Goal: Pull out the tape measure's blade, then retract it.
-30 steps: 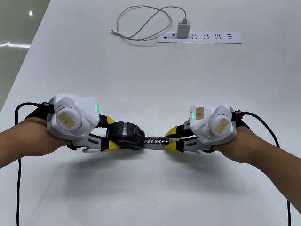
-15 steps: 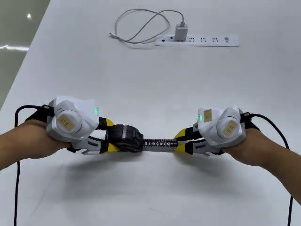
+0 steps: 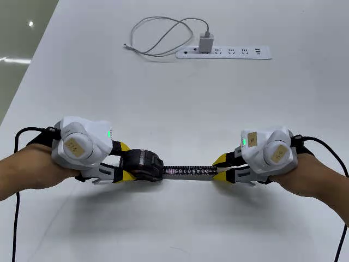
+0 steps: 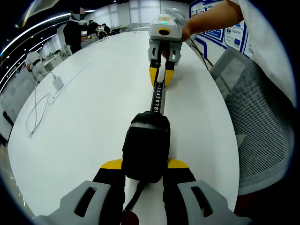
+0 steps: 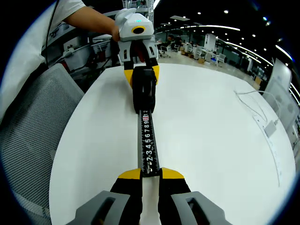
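1 tape measure (image 3: 143, 165), 1 blade (image 3: 190, 171), 2 grippers (image 3: 126, 161) (image 3: 220, 168)

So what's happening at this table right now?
A person holds a gripper in each hand. The left gripper clamps the black tape measure, and the right gripper pinches the tip of its blade, which is partly drawn out between them at the near side of the white table. A power strip with a charger sits at the far side.
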